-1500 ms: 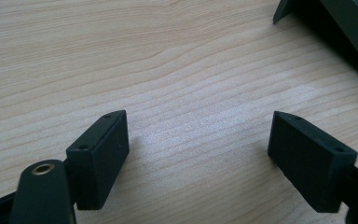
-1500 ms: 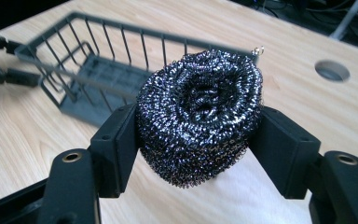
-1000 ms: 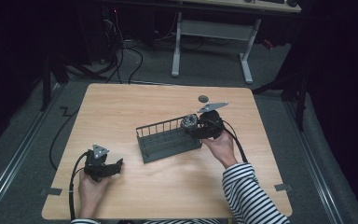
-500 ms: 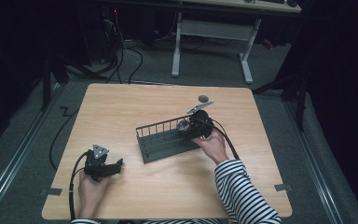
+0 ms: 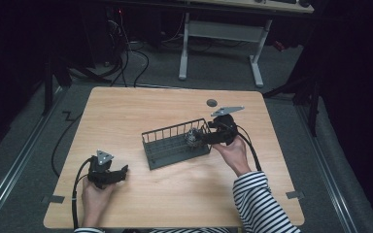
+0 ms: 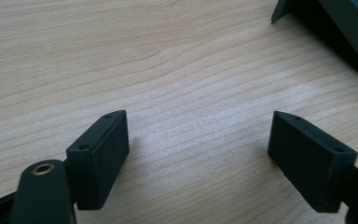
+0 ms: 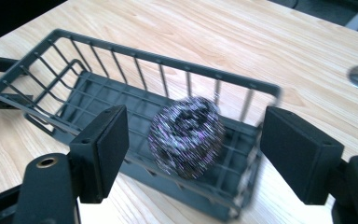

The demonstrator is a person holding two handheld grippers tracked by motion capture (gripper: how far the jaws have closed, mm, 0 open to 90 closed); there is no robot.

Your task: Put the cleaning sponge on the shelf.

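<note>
A round, dark metallic wire scouring ball (image 7: 186,137) is seen inside the dark grey wire basket (image 5: 172,145), at its right end near the right gripper (image 5: 200,138). That gripper's jaws have just been opening and are spread clear of the ball. The left gripper (image 5: 121,174) is rested on the light wooden table (image 5: 141,107), jaws wide apart, nothing between them.
</note>
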